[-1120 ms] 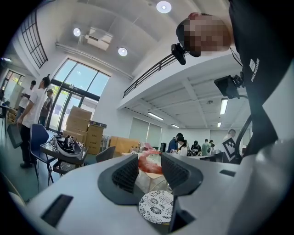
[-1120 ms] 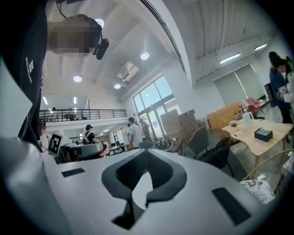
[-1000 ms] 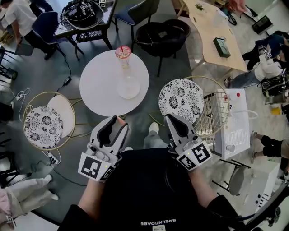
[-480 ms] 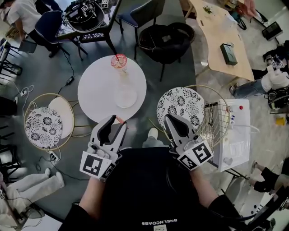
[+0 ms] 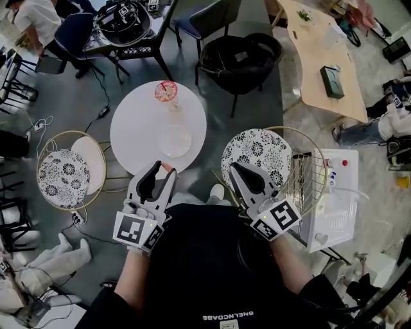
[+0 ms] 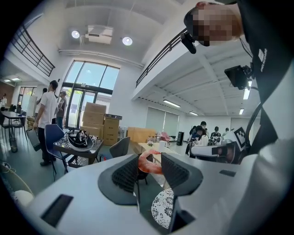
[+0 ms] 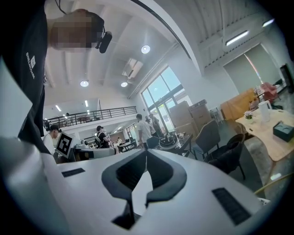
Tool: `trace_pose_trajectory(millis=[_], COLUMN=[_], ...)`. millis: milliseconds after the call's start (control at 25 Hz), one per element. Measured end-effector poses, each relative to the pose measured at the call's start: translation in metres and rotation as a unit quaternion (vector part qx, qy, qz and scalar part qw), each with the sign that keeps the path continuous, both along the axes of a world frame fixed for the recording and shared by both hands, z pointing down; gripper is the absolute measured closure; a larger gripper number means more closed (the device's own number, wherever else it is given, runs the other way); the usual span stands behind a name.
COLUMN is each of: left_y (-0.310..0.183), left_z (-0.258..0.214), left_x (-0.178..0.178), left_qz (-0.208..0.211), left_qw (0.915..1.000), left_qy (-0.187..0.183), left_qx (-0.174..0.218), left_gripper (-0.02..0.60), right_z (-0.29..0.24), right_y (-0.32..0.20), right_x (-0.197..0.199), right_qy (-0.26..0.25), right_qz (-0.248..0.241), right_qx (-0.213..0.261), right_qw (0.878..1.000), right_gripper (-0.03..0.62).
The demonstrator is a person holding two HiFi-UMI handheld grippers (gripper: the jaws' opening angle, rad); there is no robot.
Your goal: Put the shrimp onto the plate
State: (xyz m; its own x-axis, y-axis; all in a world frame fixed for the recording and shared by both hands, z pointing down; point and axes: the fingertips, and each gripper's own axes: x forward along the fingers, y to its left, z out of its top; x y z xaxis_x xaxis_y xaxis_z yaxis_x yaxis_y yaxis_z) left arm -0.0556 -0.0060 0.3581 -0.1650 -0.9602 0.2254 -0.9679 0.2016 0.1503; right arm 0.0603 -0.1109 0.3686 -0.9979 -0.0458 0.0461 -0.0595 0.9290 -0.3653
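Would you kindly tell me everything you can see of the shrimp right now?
The shrimp is a small, curled, glossy orange-pink piece that looks like a plastic model. It is pinched between the dark ribbed pad tips of the left gripper, held in the air and touching nothing else. In the head view it hangs roughly over the near edge of the white round table.

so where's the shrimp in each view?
Head view: shrimp left of centre, at the tip of the left tool.
Left gripper view: shrimp at centre, pinched between the left tool's jaws.
Right gripper view: not in it.
Shared landmark: dark table with black gear, top left in the head view, left of centre in the left gripper view, just right of centre in the right gripper view.
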Motion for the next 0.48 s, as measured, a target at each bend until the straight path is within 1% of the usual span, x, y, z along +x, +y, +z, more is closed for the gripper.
trace_pose_trajectory(millis=[160,480], left_y=[-0.005,-0.019], left_z=[0.007,0.016], left_x=[-0.010,-0.035], left_qz=[0.003,0.026], left_qw=[0.9999,0.9993], left_qy=[0.003,0.013], left_qx=[-0.016,-0.025], left_gripper=[0.423,0.423], right_z=[0.003,0.011], right_y=[-0.003,-0.003], right_x=[-0.004,-0.017], right_qy=[0.009,0.045], right_qz=[-0.003,0.006], right_qx=[-0.005,-0.009], right_qw=[1.000,0.999], right_gripper=[0.576,0.576])
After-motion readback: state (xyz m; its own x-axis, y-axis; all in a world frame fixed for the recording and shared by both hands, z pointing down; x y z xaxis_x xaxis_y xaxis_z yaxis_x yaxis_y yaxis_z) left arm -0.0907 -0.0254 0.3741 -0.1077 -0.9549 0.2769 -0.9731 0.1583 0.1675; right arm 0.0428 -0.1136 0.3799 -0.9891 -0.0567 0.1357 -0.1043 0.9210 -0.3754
